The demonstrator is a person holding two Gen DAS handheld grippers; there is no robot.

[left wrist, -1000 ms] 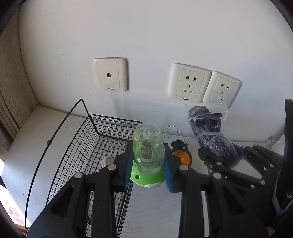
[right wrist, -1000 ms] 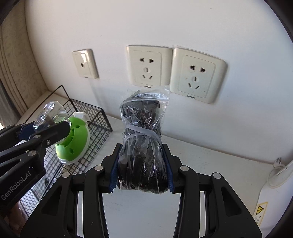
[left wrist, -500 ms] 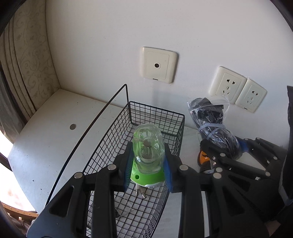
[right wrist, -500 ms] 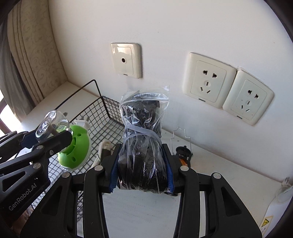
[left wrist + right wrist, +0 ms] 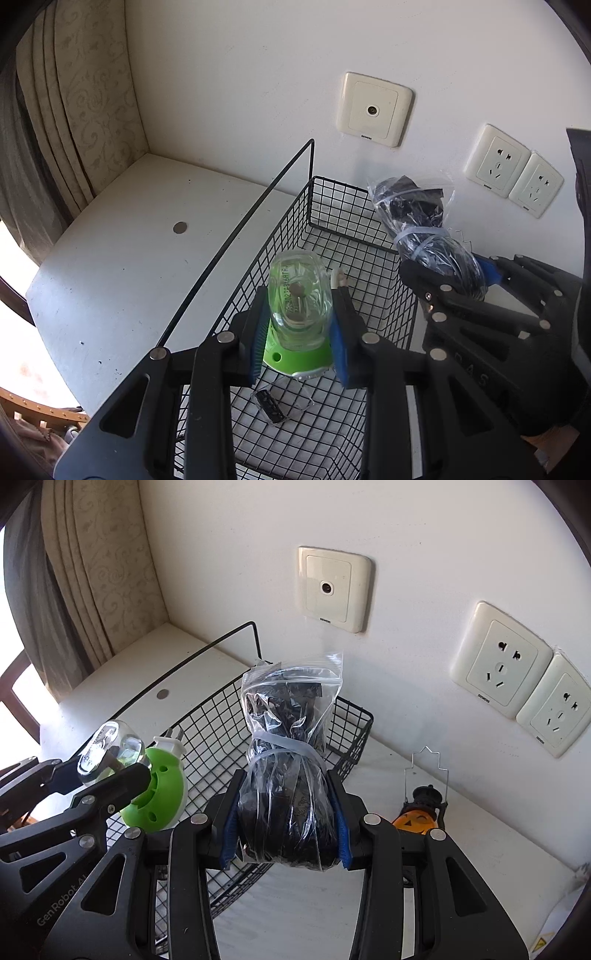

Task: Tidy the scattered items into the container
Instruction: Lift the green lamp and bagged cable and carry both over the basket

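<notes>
My left gripper (image 5: 299,328) is shut on a green plug-in device with a clear bottle (image 5: 298,299), held above the inside of the black wire basket (image 5: 332,206). It also shows in the right wrist view (image 5: 155,794). My right gripper (image 5: 284,830) is shut on a clear bag of black cable (image 5: 288,760), held over the basket's right rim (image 5: 351,734). The bag also shows in the left wrist view (image 5: 424,229). A small black item (image 5: 271,406) lies on the basket floor.
An orange pumpkin lantern (image 5: 417,816) stands on the white shelf right of the basket. A coin (image 5: 180,228) lies on the shelf to the left. Wall sockets (image 5: 498,664) and a TV outlet (image 5: 328,589) are behind. A curtain (image 5: 66,129) hangs at left.
Both grippers moved left with their loads. The green device went from beside the basket to above its inside. The cable bag came over the basket's right rim.
</notes>
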